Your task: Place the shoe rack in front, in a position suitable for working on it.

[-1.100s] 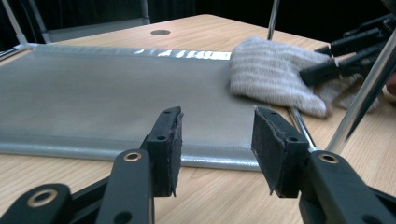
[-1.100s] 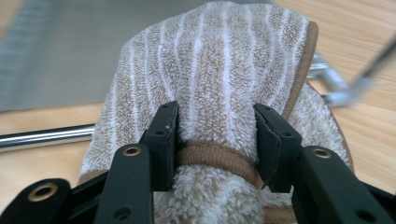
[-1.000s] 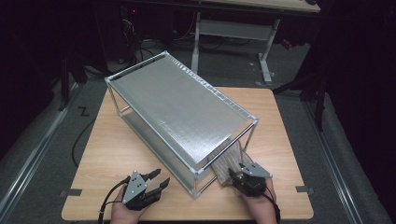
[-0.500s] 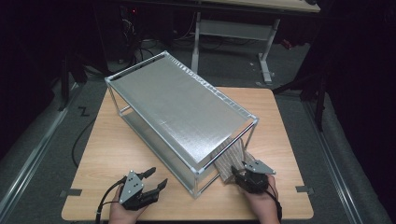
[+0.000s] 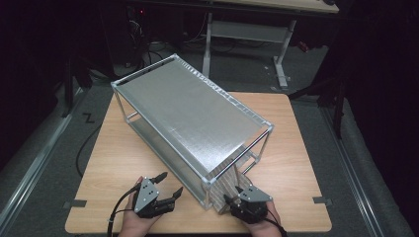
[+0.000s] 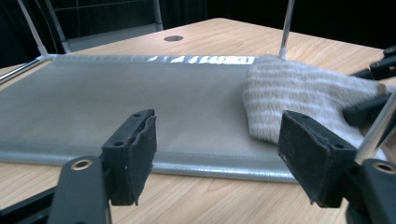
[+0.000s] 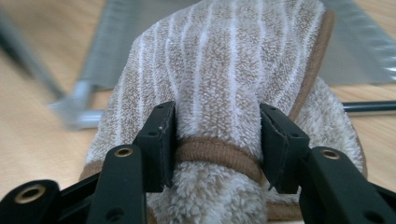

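Note:
A beige towel with white stripes lies at the near end of the metal rack, partly on its grey lower shelf. My right gripper holds a bunched fold of the towel. Both pads touch the fold. Its jaws have just been opening a little, and the fold still fills the gap. My left gripper stands open on the table in front of the rack. Its jaws have just been opening and nothing is between them. In the left gripper view the towel lies ahead to the right.
The rack stands diagonally across the wooden table, its solid grey top shelf covering the lower one. Thin corner posts stand between my two grippers. Desk legs and cables lie on the dark floor beyond.
My left gripper's jaws have spread wider. My right hand has shifted left and toward the table's near edge with the towel fold between its jaws.

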### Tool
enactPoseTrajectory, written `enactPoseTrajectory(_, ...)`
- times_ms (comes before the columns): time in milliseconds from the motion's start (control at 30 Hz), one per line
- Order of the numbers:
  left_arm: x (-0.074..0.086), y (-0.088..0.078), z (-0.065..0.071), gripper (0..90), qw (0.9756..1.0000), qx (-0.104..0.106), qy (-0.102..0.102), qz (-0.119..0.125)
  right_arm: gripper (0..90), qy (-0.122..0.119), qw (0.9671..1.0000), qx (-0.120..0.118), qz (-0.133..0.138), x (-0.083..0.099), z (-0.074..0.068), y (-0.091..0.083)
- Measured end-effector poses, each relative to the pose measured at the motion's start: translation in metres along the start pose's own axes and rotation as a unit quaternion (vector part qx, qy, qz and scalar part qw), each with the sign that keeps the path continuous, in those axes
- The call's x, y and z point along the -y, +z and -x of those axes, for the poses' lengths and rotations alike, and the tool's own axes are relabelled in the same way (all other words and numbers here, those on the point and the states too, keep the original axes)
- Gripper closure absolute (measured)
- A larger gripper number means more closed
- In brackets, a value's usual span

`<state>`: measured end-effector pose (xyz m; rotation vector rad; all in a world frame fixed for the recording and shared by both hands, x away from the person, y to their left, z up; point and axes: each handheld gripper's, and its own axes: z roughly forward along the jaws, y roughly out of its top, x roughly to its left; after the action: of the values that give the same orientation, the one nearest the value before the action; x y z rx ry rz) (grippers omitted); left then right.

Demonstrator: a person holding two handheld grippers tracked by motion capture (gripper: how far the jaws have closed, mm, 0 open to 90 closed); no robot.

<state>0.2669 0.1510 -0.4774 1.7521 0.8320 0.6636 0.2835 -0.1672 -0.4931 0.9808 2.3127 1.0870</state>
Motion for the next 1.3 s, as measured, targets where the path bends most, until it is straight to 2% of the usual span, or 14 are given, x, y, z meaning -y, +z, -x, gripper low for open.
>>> enactPoseTrajectory(167,-0.001,0.006,0.0,29.4,0.9998,0.015,-0.014,-0.004,49.0,0.006,0.9997,-0.023,0.002,0.001,-0.011,-0.002)
enactPoseTrajectory(267,-0.001,0.008,0.001,31.1,0.9998,0.018,-0.01,-0.007,47.4,0.001,0.9995,-0.03,0.004,0.001,-0.013,-0.003)
enactPoseTrajectory(367,-0.001,0.008,0.002,33.4,0.9996,0.025,-0.006,-0.006,46.1,-0.005,0.9997,-0.022,0.001,0.002,-0.014,-0.002)
enactPoseTrajectory(533,-0.001,0.006,0.003,33.5,0.9995,0.029,-0.015,0.0,45.2,-0.007,0.9999,-0.012,-0.003,0.002,-0.012,0.0)
enactPoseTrajectory(600,-0.001,0.004,0.003,33.3,0.9995,0.028,-0.016,0.001,45.2,0.002,0.9999,-0.011,-0.005,0.002,-0.009,0.001)
enactPoseTrajectory(633,-0.001,0.003,0.003,33.2,0.9995,0.026,-0.016,0.002,45.2,0.0,1.0,-0.007,-0.003,0.002,-0.007,0.001)
enactPoseTrajectory(767,0.002,0.001,0.003,33.1,0.9997,0.02,-0.015,0.001,45.2,0.02,0.9998,0.005,-0.005,0.002,0.004,0.003)
enactPoseTrajectory(933,0.004,-0.003,0.001,32.6,0.9998,0.014,-0.015,-0.005,45.1,0.043,0.9986,0.031,-0.005,0.003,0.026,0.004)
enactPoseTrajectory(1133,0.007,-0.008,-0.001,32.7,0.9998,0.007,-0.019,-0.005,44.8,0.065,0.9943,0.084,-0.004,0.006,0.058,0.005)
enactPoseTrajectory(1200,0.007,-0.01,-0.002,32.9,0.9998,0.004,-0.018,-0.006,44.4,0.078,0.9924,0.096,-0.004,0.008,0.069,0.005)
enactPoseTrajectory(1300,0.008,-0.011,-0.002,33.0,0.9997,0.002,-0.021,-0.009,43.9,0.091,0.9906,0.101,-0.001,0.01,0.078,0.004)
